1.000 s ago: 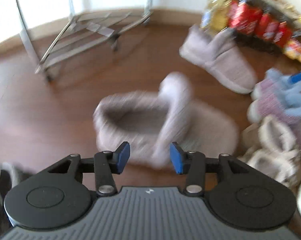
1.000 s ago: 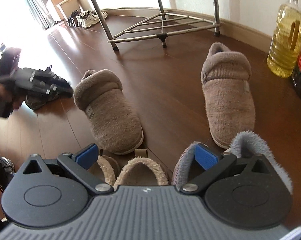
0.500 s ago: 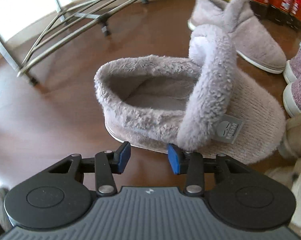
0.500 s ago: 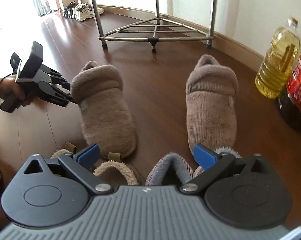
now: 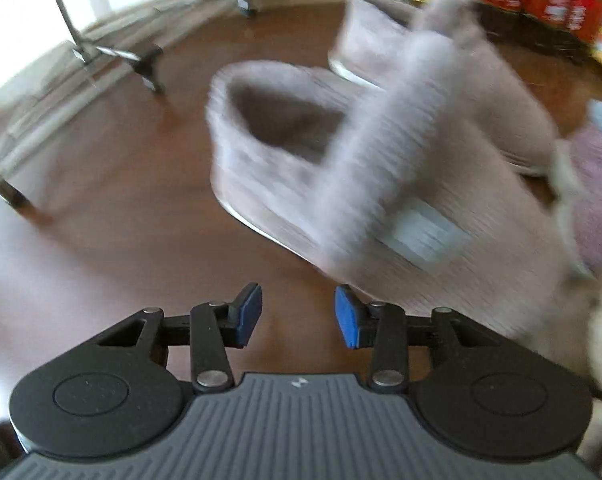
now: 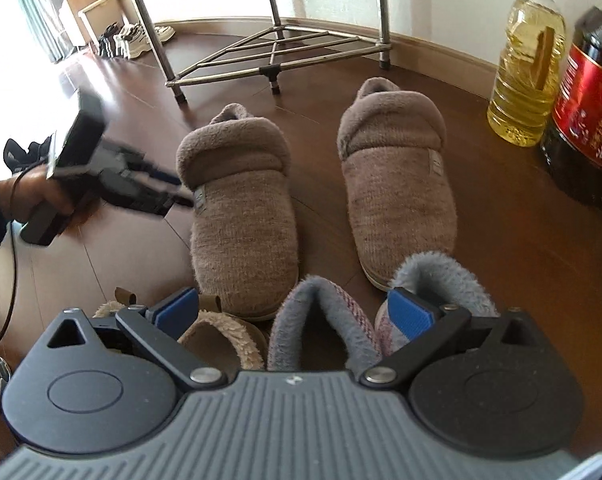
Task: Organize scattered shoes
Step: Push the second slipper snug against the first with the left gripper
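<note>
Brown wood floor holds the shoes. Left gripper (image 5: 298, 316) fingers stand released beside the near brown slipper (image 5: 381, 184), ready to nudge it. Right gripper (image 6: 295, 314) fingers spread wide over the pink slipper (image 6: 321, 332).

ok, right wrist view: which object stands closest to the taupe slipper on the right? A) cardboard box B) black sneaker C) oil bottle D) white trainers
C: the oil bottle stands just right of that taupe slipper on the floor; the other options sit far off to the left.
</note>
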Demonstrator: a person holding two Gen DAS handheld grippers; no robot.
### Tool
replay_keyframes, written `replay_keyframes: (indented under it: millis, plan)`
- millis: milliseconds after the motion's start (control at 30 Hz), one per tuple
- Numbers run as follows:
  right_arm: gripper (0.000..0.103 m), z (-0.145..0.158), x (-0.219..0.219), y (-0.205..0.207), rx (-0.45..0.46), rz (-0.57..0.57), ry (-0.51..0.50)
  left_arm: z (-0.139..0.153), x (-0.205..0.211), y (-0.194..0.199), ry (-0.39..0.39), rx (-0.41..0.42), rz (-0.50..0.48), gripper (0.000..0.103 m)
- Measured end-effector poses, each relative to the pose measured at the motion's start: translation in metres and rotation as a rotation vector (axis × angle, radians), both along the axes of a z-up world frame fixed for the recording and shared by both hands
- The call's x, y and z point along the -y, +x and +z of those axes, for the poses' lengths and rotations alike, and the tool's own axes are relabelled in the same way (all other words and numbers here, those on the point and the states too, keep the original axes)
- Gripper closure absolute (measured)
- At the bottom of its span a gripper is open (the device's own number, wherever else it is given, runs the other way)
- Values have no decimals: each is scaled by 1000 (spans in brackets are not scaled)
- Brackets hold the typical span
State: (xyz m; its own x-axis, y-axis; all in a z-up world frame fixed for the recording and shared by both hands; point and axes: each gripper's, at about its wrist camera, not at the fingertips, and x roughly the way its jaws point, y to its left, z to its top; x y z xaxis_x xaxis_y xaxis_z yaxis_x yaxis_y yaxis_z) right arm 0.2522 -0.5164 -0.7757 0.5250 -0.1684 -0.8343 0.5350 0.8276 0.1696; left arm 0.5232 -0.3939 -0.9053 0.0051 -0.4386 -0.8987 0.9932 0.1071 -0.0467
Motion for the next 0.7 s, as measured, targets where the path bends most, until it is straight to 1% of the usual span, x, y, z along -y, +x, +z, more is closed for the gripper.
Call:
replay_keyframes:
  millis: [67,100,167,233,267,367,467,500,567,600,633,667,700]
  plan:
    - [2,-5,5,-6,4,-22,23,-2,7,-15,11,24,-60,55]
    - [2,-7,6,-7,5,-26,28,-3,11,-18,18,35,-72,55]
    - [3,-10,9,-9,5,-30,35,-4,26,-21,24,28,-93,55]
    - [3,-11,13,-14,0,-32,30,-3,37,-22,19,17,-85,55]
    - [3,-12,14,-16,-4,-34,26,-3,43,-25,16,27,-95,55]
    - [2,-11,19,-26,-13,-50,20,-5,53,-37,35,93,-154,55]
    - [3,-8,24,-33,-2,-56,15,-4,48,-36,60,121,-169,55]
    - [3,-6,26,-33,5,-41,8,-1,44,-33,61,128,-168,55]
    - [11,-4,30,-25,13,6,-11,5,35,-25,59,147,-148,54]
    - [13,-2,32,-22,16,29,-21,8,32,-19,59,154,-126,54]
    - [25,-2,34,-16,15,59,-36,11,31,-12,57,159,-101,54]
    - [42,-5,36,-6,5,91,-47,15,30,-5,53,160,-67,54]
    - [49,-9,39,4,-8,119,-53,17,31,4,49,157,-32,54]
